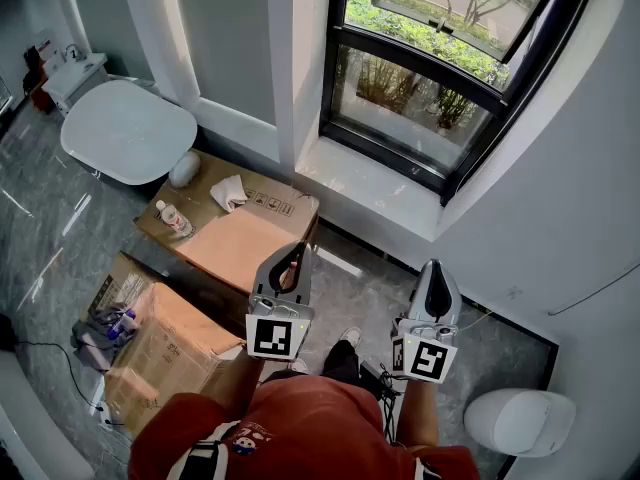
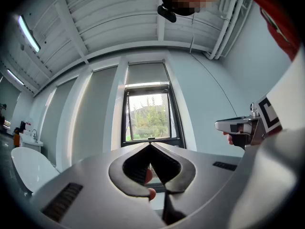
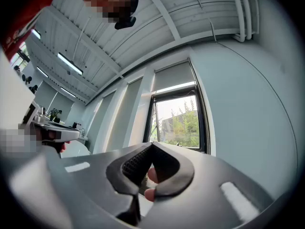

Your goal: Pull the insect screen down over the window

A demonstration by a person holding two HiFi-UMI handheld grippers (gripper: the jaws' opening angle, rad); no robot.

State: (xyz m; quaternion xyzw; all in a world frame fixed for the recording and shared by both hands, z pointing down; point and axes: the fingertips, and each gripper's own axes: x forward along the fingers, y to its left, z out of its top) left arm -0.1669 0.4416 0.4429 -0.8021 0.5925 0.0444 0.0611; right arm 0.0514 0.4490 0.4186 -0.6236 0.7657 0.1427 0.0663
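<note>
The insect screen is not down yet. The window (image 2: pixel 150 116) looks bare through its glass, so I judge the screen sits rolled up at the frame's top, where I cannot pick out its pull bar. I stand back from the sill (image 1: pixel 370 183), my left gripper (image 1: pixel 296 256) and right gripper (image 1: pixel 436 271) side by side, both clenched on nothing. This is the approach; next I must reach up, open a claw and find that bar.

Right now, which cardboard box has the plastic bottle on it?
The box nearer the window: the bottle and a crumpled white cloth sit on its top. The other box, closer to the person, shows no bottle.
</note>
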